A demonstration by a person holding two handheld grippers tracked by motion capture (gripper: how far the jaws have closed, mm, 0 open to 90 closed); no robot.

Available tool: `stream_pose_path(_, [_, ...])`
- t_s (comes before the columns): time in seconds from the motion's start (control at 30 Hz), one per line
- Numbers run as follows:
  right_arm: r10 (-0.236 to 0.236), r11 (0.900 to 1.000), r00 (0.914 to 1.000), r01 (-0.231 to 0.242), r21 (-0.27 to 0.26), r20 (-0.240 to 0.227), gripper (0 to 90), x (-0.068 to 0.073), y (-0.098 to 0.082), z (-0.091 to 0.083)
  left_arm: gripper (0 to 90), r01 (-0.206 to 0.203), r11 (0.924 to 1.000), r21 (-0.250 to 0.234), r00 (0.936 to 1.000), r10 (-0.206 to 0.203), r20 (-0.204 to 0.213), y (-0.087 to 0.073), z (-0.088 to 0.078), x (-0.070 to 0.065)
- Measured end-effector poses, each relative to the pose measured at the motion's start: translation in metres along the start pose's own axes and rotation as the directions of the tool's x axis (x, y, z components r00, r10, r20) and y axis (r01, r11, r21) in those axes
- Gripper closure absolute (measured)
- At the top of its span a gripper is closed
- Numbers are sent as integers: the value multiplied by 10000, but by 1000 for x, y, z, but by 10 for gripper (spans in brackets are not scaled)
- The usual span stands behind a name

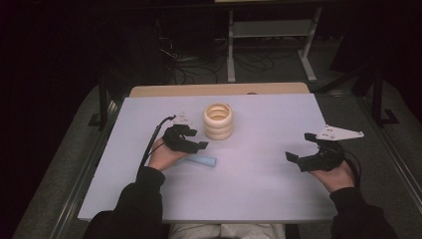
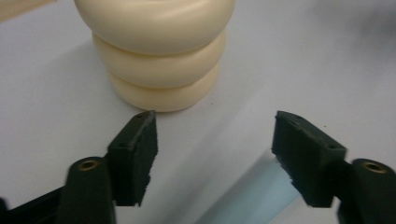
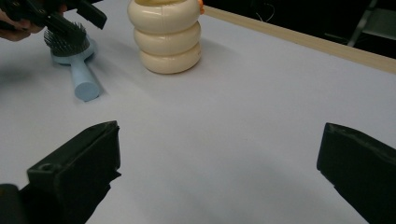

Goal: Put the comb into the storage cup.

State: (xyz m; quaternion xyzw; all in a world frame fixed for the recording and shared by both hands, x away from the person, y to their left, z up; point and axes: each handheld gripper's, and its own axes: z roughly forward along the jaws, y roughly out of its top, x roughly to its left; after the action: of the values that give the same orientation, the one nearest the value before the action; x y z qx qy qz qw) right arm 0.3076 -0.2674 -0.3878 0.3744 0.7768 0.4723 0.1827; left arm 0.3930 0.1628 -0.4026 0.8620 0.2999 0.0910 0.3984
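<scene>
A cream container (image 1: 218,121) shaped like three stacked rings stands upright at the table's middle back. A light blue hairbrush (image 1: 204,161) lies in front of it, its handle pointing right. My left gripper (image 1: 191,139) hovers over the brush head, just left of the container. In the left gripper view the jaws (image 2: 215,121) stand apart, with the container (image 2: 159,51) straight ahead and the blue handle (image 2: 252,196) running under the right-hand jaw, not pinched. My right gripper (image 1: 300,147) rests open at the right of the table. Its wide jaws (image 3: 219,135) hold nothing, and the brush (image 3: 70,39) lies far off.
The pale lavender table top (image 1: 249,189) has a wooden strip (image 1: 219,89) along its far edge. Behind it, on the dark floor, are cables and a metal frame (image 1: 268,30). A small orange thing (image 3: 201,7) peeks from behind the container.
</scene>
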Motion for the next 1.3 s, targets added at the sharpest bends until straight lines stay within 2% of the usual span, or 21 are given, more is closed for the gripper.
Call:
stream_pose_path(0.07, [9,10000,10000,-9,15,-15,0,0,0,0,418,-294,9993,210,9995,292,85,0,5,-6])
stream_pose_path(0.13, [-18,10000,10000,19,27,-39,0,0,0,1,490,-291,9992,258,9996,290,65,1,7,-7])
stream_pose_path(0.17, [-18,10000,10000,19,27,-39,0,0,0,1,490,-360,9989,308,9993,358,88,1,8,-8])
stream_pose_path(0.2, [-36,10000,10000,37,26,-57,0,1,0,1,523,-369,9987,361,9993,369,4,1,10,-9])
stream_pose_path(0.3, [-44,10000,10000,44,58,-55,0,1,0,1,697,-221,9975,673,9990,246,-366,2,15,-9])
stream_pose_path(0.33, [-30,10000,10000,31,73,-57,0,0,0,1,754,-164,9974,695,9991,190,-369,2,16,-9])
stream_pose_path(0.4, [-33,10000,10000,33,66,-57,0,0,0,1,780,-174,9969,771,9995,193,-243,1,17,-9])
stream_pose_path(0.47, [-39,10000,10000,40,66,-65,0,1,0,1,843,-211,9962,845,9997,222,-116,1,17,-9])
stream_pose_path(0.57, [-46,10000,10000,47,88,-80,0,1,0,1,870,-146,9959,897,9999,148,-18,1,20,-10])
stream_pose_path(0.63, [-43,10000,10000,44,85,-81,0,1,0,1,879,-225,9940,1070,9997,223,32,1,22,-10])
stream_pose_path(0.83, [-11,10000,9999,12,25,-133,0,0,0,0,900,-491,9925,1121,9983,451,379,0,23,-13])
stream_pose_path(1.17, [-13,10000,9999,14,47,-147,0,1,0,1,900,-533,9881,1445,9980,479,406,-2,29,-15])
stream_pose_path(1.3, [-28,10000,9999,29,73,-170,0,1,0,1,900,-734,9822,1729,9968,669,431,-3,32,-19])
